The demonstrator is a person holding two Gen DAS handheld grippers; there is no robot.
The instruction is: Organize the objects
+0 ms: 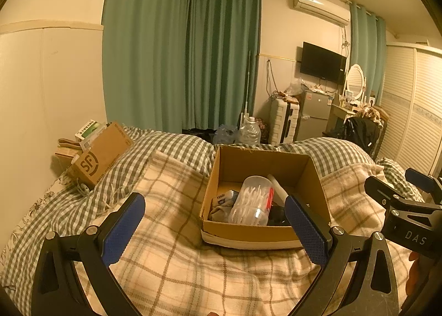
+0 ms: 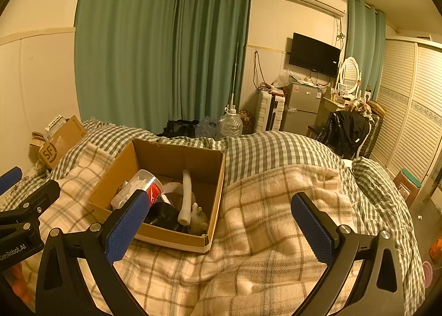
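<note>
Cardboard box (image 1: 315, 175) — swab jar (image 1: 252, 201), tube (image 2: 185, 191) inside

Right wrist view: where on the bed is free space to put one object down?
Free: plaid blanket right of the cardboard box, under the open right gripper, and in front of the box. Crowded: inside the box, with cotton swab jar and white tube.

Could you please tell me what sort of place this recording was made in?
Most likely a lived-in bedroom at home: the open cardboard box sits on a bed with a plaid blanket, a dressing table with an oval mirror stands by the wardrobe, and green curtains cover the far wall.
</note>
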